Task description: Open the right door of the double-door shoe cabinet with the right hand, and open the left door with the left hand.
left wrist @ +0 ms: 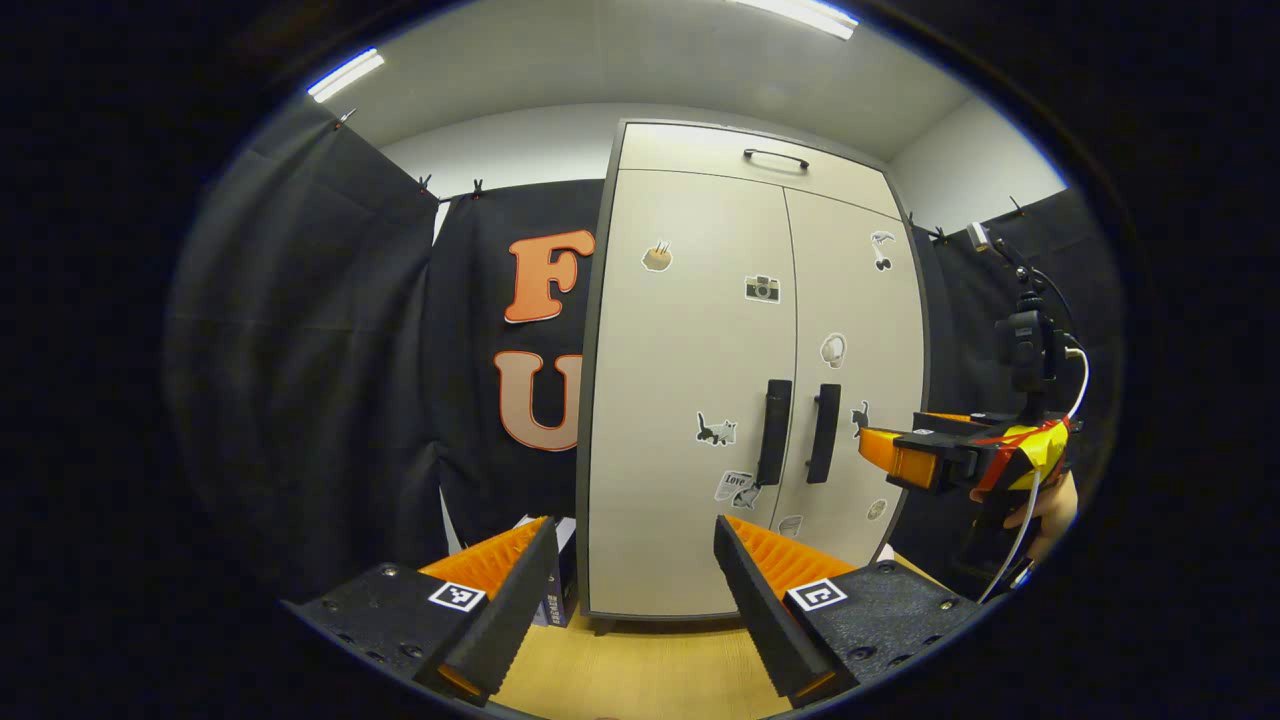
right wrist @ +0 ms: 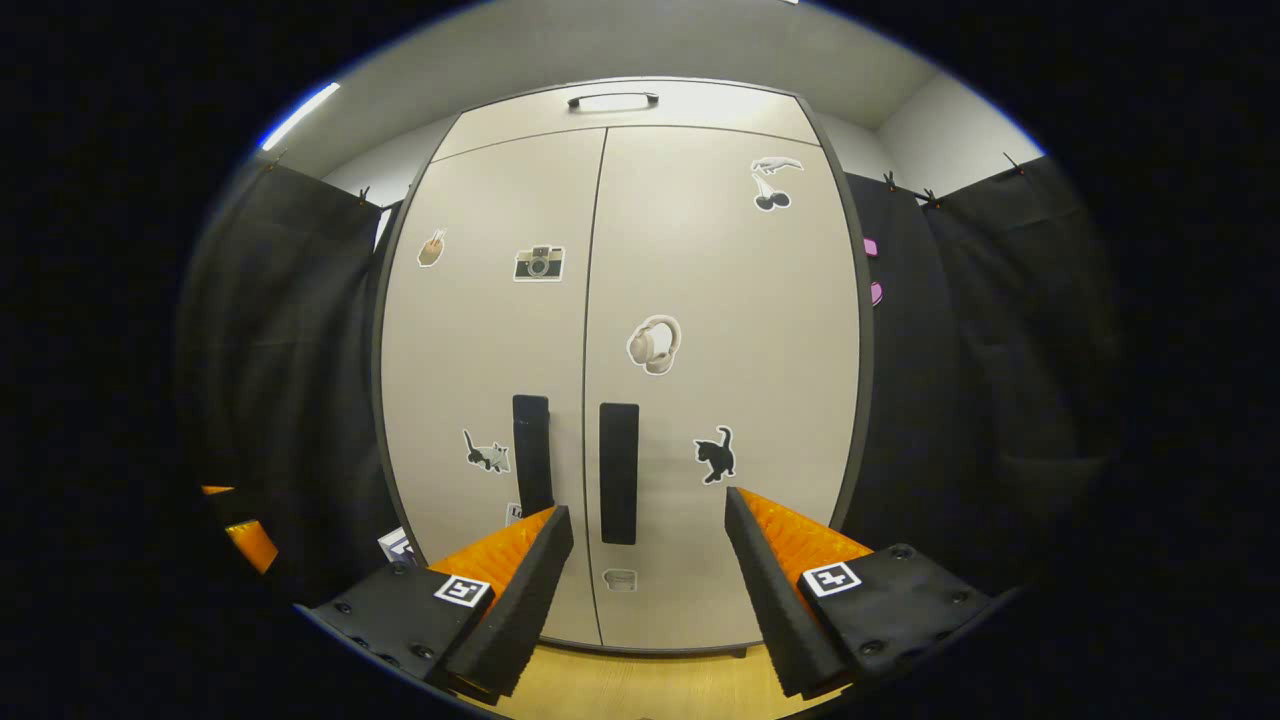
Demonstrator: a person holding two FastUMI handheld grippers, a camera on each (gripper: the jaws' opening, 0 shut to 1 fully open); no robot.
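Note:
The pale double-door shoe cabinet stands upright ahead with both doors closed. Two dark vertical handles sit side by side at the centre seam: the left door's handle and the right door's handle. My left gripper is open, short of the left door and touching nothing. My right gripper is open too, facing the right handle from a short distance. In the left gripper view, the right gripper hovers at handle height off the cabinet's right edge, held by a hand.
A top flap with a horizontal handle sits above the doors. Wooden floor runs up to the cabinet's base. A small box stands on the floor at the cabinet's left. Black cloth walls flank both sides.

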